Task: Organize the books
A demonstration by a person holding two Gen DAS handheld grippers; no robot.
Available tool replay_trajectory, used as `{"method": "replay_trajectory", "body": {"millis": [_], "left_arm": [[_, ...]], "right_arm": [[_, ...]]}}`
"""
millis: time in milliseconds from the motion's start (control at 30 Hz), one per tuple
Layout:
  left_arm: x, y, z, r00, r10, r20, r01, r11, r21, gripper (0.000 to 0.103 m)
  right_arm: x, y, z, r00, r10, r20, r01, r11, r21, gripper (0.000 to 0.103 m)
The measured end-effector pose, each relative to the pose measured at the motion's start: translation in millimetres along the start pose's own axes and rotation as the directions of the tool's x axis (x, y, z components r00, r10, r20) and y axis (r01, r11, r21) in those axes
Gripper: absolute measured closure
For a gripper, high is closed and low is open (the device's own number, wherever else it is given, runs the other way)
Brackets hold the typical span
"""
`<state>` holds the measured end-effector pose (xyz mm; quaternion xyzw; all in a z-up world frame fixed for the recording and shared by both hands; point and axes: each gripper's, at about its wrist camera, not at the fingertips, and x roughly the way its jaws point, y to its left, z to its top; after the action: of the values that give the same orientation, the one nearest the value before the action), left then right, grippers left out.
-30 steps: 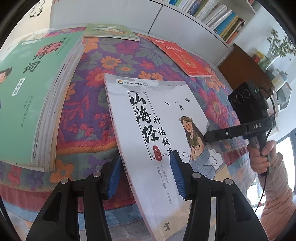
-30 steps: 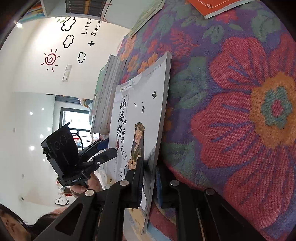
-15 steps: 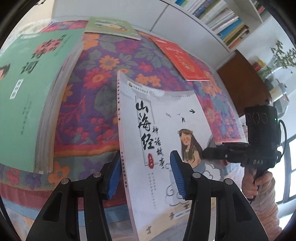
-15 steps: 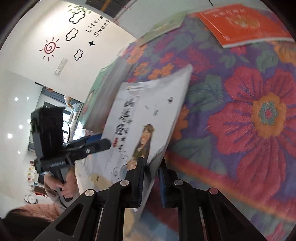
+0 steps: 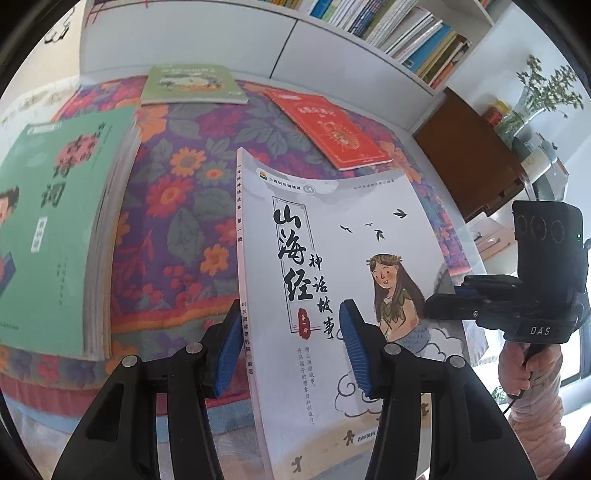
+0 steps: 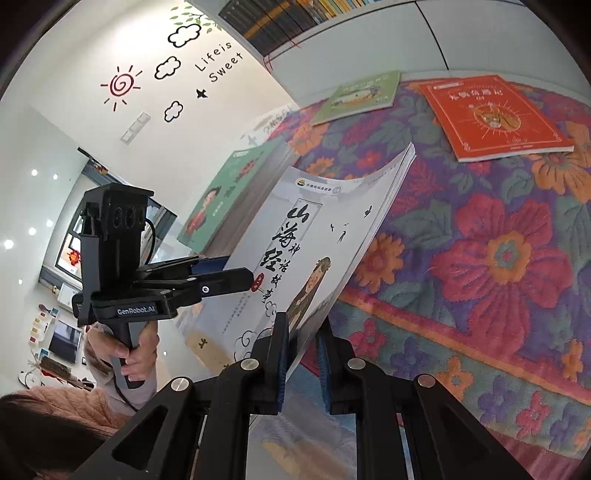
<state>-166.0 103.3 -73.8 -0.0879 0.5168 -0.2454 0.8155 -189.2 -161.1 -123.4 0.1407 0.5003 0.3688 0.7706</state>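
Observation:
A white picture book (image 5: 332,229) with black brush lettering and a long-haired girl on the cover hangs tilted above the flowered cloth (image 5: 173,221). My left gripper (image 5: 291,350) has the book's spine edge slanting between its blue pads, one pad behind the spine and one on the cover. My right gripper (image 6: 301,350) is shut on the book's (image 6: 314,229) opposite lower edge. Each gripper appears in the other's view: the right gripper (image 5: 447,299) at the book's right edge, the left gripper (image 6: 236,269) at its spine side.
A thick stack topped by a green book (image 5: 48,221) lies at the left of the cloth. A thin green book (image 5: 192,85) and a red book (image 5: 328,129) lie flat at the back. A white bookshelf (image 5: 406,33) and a wooden cabinet (image 5: 469,155) stand behind.
Both grippers have risen with the white book between them. The book has come up off the cloth's front edge. The right gripper has rolled, so the table looks more level in its view.

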Motion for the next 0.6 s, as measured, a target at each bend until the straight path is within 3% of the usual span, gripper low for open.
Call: {"method": "replay_trajectory", "body": {"millis": [367, 600], "left_arm": [[-37.9, 1.1, 29.0, 0.997, -0.035, 0.064, 0.032, 0.998, 0.046, 0.056], [-67.7, 18.1, 48.1, 0.993, -0.022, 0.112, 0.016, 0.998, 0.053, 0.056]], "right_arm": [[-20.7, 30.6, 25.1, 0.999, -0.021, 0.050, 0.023, 0.999, -0.045, 0.089], [-7.4, 55.0, 54.5, 0.998, -0.017, 0.055, 0.022, 0.995, -0.095, 0.089]]}}
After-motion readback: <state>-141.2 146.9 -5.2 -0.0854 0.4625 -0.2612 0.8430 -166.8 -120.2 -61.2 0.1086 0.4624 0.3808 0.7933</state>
